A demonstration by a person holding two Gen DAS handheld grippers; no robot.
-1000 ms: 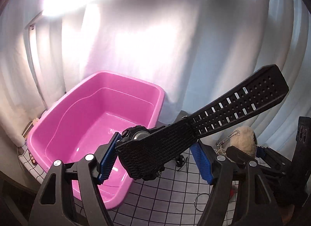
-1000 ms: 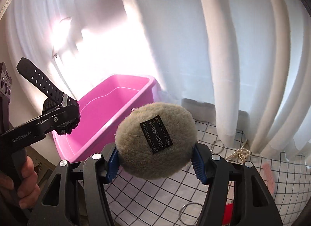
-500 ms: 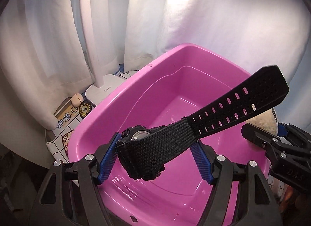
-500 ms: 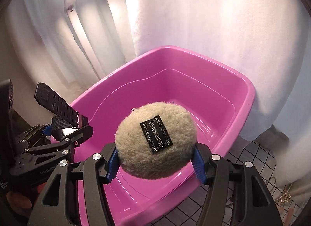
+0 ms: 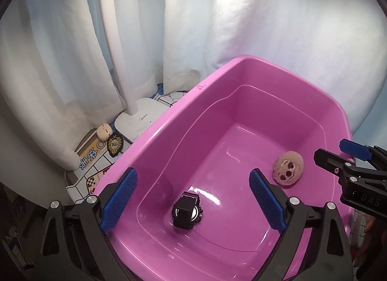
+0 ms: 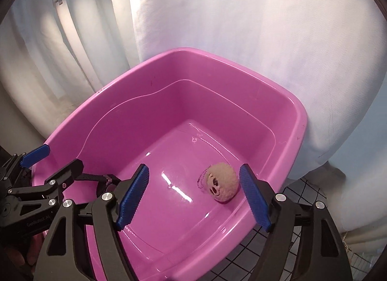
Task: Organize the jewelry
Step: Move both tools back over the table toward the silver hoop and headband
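Note:
A pink plastic tub point(image 5: 217, 87) fills both views point(image 6: 300, 121). A black watch point(image 5: 187, 213) lies on the tub floor below my left gripper point(image 5: 193, 198), which is open and empty above it. A beige plush keychain with a face point(image 6: 222, 185) lies on the tub floor near the right wall; it also shows in the left wrist view point(image 5: 288, 168). My right gripper point(image 6: 193, 197) is open and empty above the tub, the plush between its fingers in view. Each gripper shows at the edge of the other's view.
A white lamp base point(image 5: 140, 116) and small items point(image 5: 106, 135) sit left of the tub on a grid-patterned cloth point(image 6: 312, 198). White curtains point(image 5: 278, 26) hang close behind the tub.
Both grippers have opened over the tub. The watch has dropped from the left one and the plush from the right; both now lie on the tub floor.

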